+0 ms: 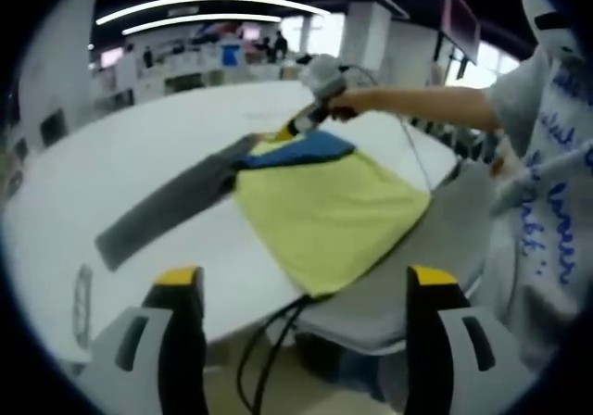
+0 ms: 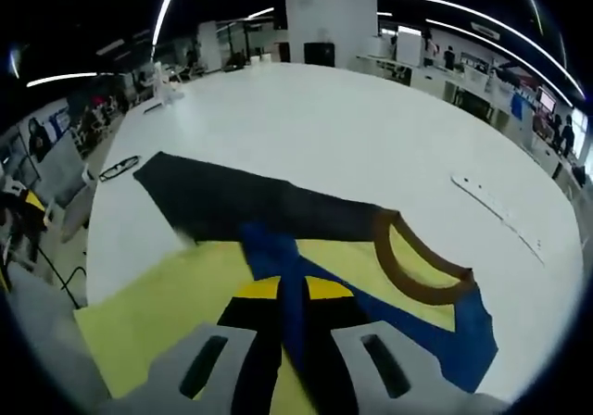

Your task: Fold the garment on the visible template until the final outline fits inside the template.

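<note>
Folding the garment on the bench.
Your right tongs pinch a blue fold to carry it; your left tongs hang released.

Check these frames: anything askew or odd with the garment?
Mostly fine. The garment lies skewed on the white table, one corner hanging past the table edge near the person. The right hand-held gripper is pinching a raised blue fold; the left hand-held gripper is open, off the cloth.
</note>
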Available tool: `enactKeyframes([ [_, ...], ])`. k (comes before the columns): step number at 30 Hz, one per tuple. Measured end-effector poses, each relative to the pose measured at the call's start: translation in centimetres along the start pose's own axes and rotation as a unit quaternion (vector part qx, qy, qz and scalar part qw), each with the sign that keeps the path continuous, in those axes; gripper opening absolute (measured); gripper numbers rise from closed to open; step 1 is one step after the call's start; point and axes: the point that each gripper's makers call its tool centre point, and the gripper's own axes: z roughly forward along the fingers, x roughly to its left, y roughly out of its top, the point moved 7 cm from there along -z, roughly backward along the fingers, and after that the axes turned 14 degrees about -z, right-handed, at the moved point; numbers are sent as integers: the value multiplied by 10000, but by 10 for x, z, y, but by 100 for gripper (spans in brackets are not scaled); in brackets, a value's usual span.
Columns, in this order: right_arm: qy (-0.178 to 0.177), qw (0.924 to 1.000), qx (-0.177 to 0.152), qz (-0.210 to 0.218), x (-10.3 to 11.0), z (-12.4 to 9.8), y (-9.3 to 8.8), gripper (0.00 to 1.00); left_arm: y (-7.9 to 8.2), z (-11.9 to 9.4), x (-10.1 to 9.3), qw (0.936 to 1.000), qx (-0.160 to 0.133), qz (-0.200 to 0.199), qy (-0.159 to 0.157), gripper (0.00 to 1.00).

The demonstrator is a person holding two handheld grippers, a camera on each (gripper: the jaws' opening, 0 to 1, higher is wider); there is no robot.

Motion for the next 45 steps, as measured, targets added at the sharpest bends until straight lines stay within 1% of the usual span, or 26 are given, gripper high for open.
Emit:
enactKeyframes([
  [3,1,10000,77,-6,1,0,-4,9,0,0,1,10000,-13,-1,10,86],
  [15,199,9992,347,-26,11,17,-20,9,-3,-4,3,10000,-9,-58,63,86],
  [19,212,9990,391,-72,14,17,-21,9,-3,-5,2,10000,-32,-56,33,87],
  [26,76,9991,422,-53,6,22,-27,9,-3,-6,0,10000,-33,-19,25,88],
  [29,137,9988,459,12,8,24,-31,8,-4,-6,0,10000,-37,-44,36,88],
  [31,117,9990,419,45,8,24,-32,8,-4,-6,0,10000,-38,-61,37,88],
  [34,126,9991,408,84,8,23,-31,2,-5,-6,0,10000,-11,-94,14,88],
  [40,161,9992,355,101,10,20,-29,2,-5,-5,0,10000,2,-74,24,88],
  [42,206,9993,315,39,13,18,-27,2,-5,-5,0,10000,0,-78,28,88],
  [45,343,9990,268,-83,25,9,-25,2,-4,-4,-1,10000,9,-79,22,88],
])
